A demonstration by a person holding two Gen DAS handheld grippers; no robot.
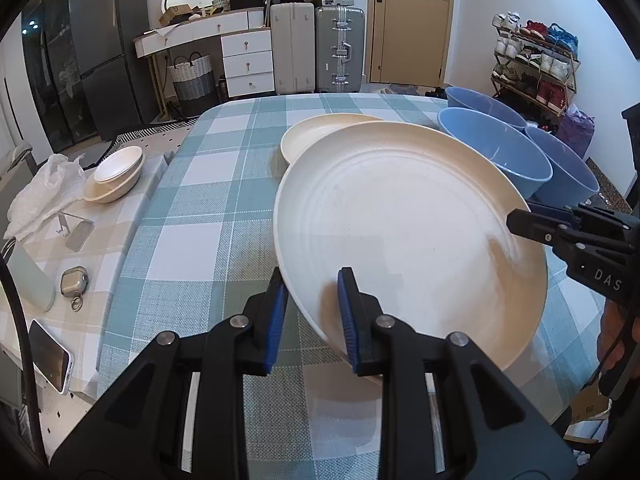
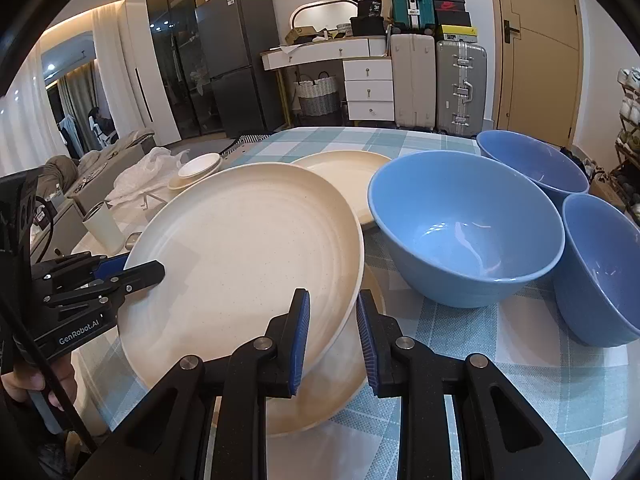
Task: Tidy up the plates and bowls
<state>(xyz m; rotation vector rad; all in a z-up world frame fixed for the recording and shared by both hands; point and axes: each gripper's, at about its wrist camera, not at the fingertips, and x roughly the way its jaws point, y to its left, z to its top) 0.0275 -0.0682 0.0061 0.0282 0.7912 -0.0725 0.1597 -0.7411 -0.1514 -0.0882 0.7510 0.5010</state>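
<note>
A large cream plate (image 1: 408, 232) (image 2: 248, 256) is held tilted above the checked table. My left gripper (image 1: 312, 312) straddles its near-left rim, one finger under and one over; it also shows in the right wrist view (image 2: 132, 272). My right gripper (image 2: 332, 328) straddles the opposite rim; it also shows in the left wrist view (image 1: 520, 220). Another cream plate (image 2: 340, 380) lies under it. A third cream plate (image 1: 316, 132) (image 2: 352, 172) lies farther back. Three blue bowls (image 2: 464, 228) (image 2: 532, 160) (image 2: 600, 264) stand to the right.
The teal checked tablecloth (image 1: 208, 216) covers the table. A side table on the left holds stacked cream bowls (image 1: 116, 172), a white plastic bag (image 1: 44, 196), a phone (image 1: 52, 356) and a cup (image 1: 32, 280). Suitcases and a shoe rack stand behind.
</note>
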